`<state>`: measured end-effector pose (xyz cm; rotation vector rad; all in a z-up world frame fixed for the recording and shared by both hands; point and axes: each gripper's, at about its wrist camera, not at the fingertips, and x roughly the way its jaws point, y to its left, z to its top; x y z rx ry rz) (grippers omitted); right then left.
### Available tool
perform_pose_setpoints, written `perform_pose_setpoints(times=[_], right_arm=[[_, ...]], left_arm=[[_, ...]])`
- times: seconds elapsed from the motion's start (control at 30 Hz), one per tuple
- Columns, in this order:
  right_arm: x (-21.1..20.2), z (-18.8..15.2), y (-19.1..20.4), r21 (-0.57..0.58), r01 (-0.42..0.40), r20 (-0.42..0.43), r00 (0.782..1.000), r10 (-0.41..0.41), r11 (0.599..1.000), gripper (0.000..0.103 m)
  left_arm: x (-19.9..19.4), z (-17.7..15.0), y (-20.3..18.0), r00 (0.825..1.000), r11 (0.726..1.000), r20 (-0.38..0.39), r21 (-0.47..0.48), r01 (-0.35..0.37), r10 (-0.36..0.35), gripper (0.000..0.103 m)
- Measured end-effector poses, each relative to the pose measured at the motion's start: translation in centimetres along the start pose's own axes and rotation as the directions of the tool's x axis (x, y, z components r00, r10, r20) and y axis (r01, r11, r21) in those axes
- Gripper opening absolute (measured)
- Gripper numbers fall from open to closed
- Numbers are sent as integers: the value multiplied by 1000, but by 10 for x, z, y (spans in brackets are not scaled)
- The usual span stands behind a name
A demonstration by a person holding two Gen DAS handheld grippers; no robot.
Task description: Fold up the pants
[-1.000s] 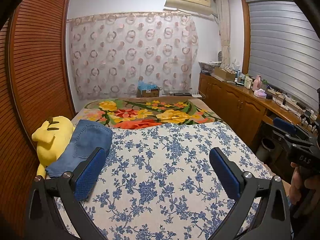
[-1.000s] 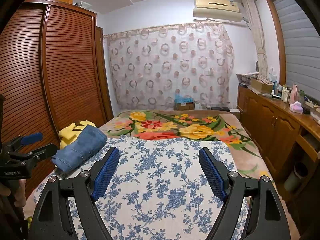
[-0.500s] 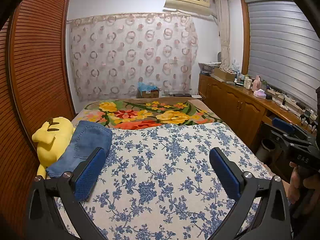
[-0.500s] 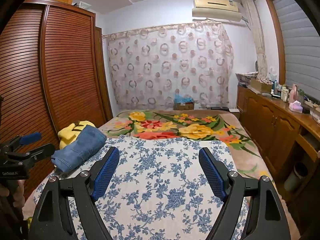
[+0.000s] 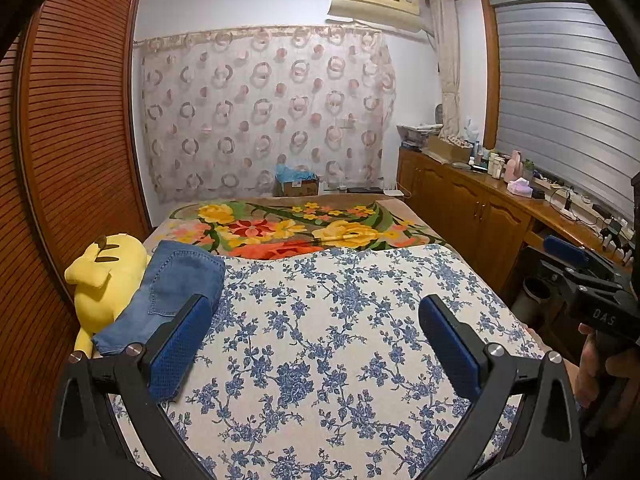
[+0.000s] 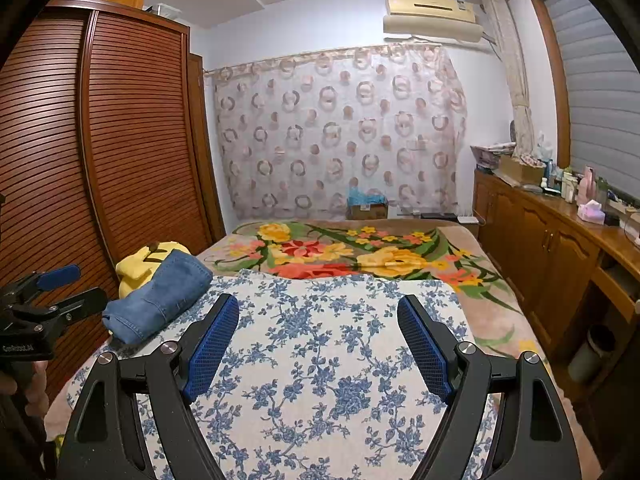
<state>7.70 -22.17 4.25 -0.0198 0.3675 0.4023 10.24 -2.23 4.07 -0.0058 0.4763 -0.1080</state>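
Note:
Blue denim pants lie folded in a thick bundle at the left side of the bed, leaning on a yellow plush toy. My left gripper hovers open over the blue-flowered sheet, its left finger just in front of the bundle without touching it. Over the same sheet my right gripper is open too, nothing between its blue pads, the pants to its left. Each gripper shows at the edge of the other's view, held by a hand.
A bright flowered blanket covers the far half of the bed. A slatted wooden wardrobe runs close along the left. Wooden cabinets with bottles and clutter line the right wall. A cardboard box sits by the curtain.

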Motion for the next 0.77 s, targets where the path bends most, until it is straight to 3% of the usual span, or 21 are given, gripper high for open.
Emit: perform_pose_setpoints(times=[0.77], right_arm=[[0, 0, 2, 0, 0, 0, 1000, 0, 1000, 83]], left_arm=[[0, -2, 1, 1000, 1000, 1, 0, 2, -2, 103]])
